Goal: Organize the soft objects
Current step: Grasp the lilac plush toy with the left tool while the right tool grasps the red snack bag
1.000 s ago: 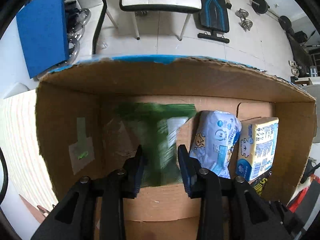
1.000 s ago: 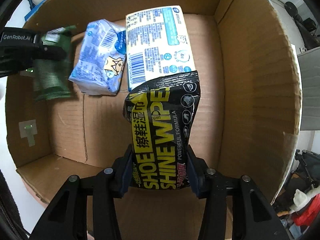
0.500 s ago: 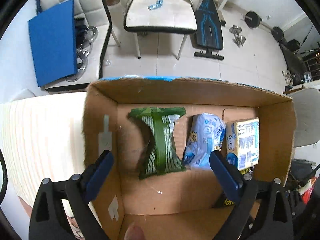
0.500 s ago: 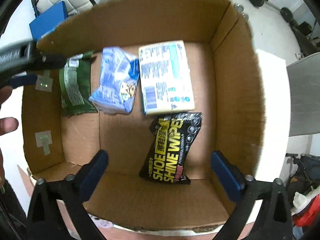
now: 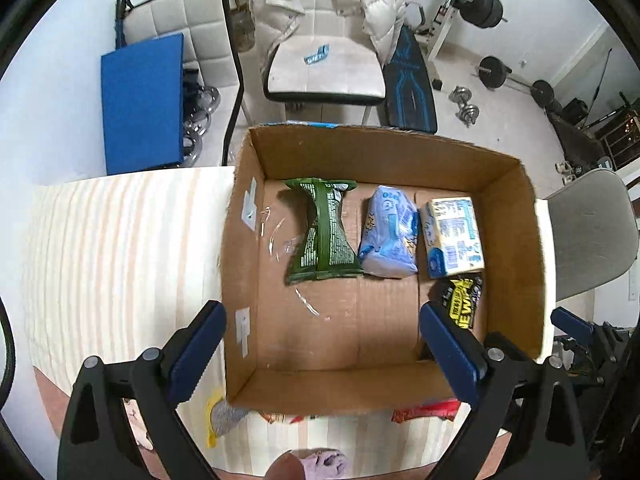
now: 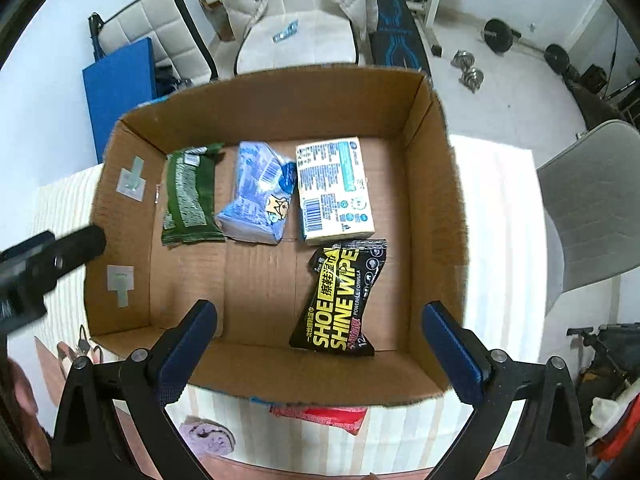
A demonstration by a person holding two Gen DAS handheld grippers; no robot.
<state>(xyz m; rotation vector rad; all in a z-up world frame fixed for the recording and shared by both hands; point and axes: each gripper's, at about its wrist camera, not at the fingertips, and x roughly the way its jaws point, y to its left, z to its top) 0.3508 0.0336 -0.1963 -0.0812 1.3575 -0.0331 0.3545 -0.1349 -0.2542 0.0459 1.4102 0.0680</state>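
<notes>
Both packs let go since a second ago: green pack (image 5: 322, 232) out of the left gripper (image 5: 320, 344) and flat on the box floor, black shoe-wipe pack (image 6: 340, 300) out of the right gripper (image 6: 320, 344) and lying near the front right of the box. Both sets of jaws opened wide within that second, nothing between either pair now, blue pads far apart. Both grippers higher above the cardboard box (image 5: 516, 240) than before, whole box in view from each wrist.

Inside the box, along the far wall from left to right: green pack, light blue soft pack (image 5: 390, 236) just beside it and touching at the lower corner, then pale yellow and blue pack (image 5: 454, 236) beside that. Black shoe-wipe pack just in front of the pale yellow one, its top edge touching or nearly touching it, slightly tilted.

Box resting on a pale striped cloth (image 5: 120, 260). Red wrapper (image 6: 320, 416) peeking out under the near wall of the box, lilac soft thing (image 6: 208, 438) on the cloth close to the camera. Left gripper's dark body visible at the left edge of the right wrist view, outside the box wall
</notes>
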